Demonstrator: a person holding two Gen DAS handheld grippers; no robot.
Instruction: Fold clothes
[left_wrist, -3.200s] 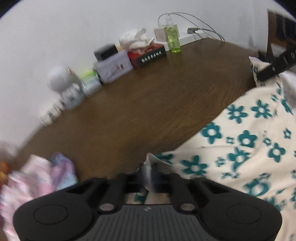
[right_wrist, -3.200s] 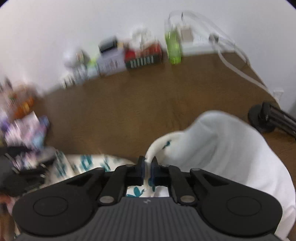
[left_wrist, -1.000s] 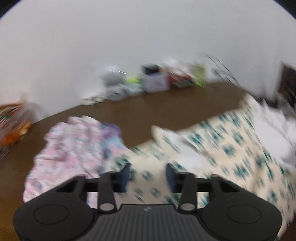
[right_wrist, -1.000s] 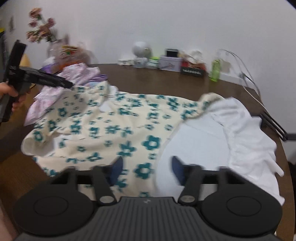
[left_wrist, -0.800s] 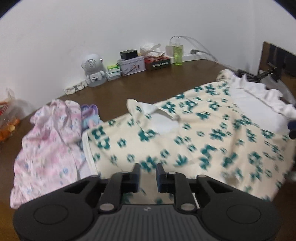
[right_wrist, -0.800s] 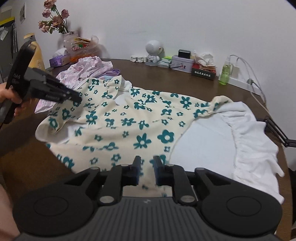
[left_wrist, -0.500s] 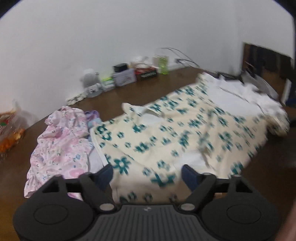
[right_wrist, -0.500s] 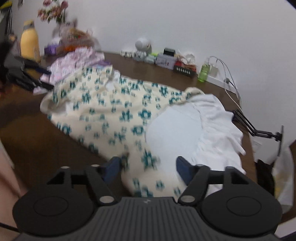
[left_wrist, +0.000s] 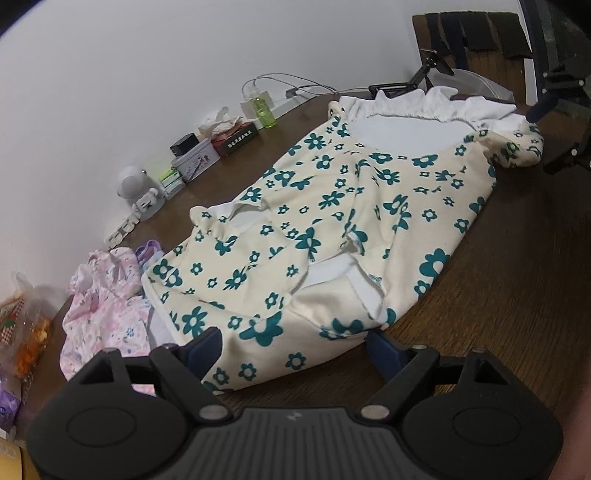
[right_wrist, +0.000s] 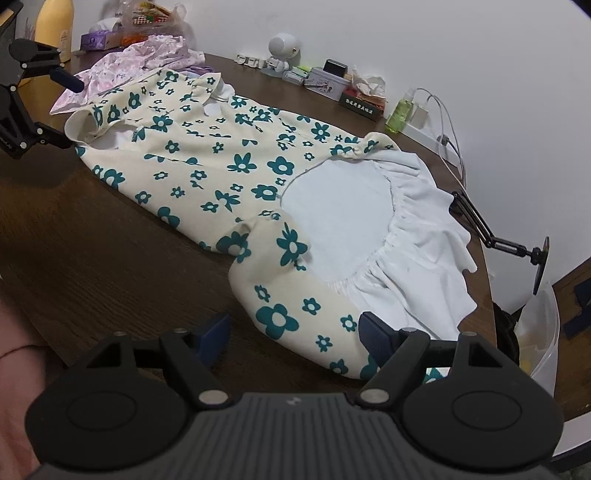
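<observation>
Both claws stand wide and hold nothing: left gripper (left_wrist: 295, 341) and right gripper (right_wrist: 293, 332), the floral dress (left_wrist: 332, 206) spread just ahead.

Garments: two, a floral one (left_wrist: 332, 206) and a pink one (left_wrist: 107, 306)
Grippers: two, left (left_wrist: 295, 347) and right (right_wrist: 293, 332)
Green bottles: one (right_wrist: 399, 112)
Tins: one (right_wrist: 325, 83)
Tissue boxes: probably one (right_wrist: 364, 101), partly unclear
</observation>
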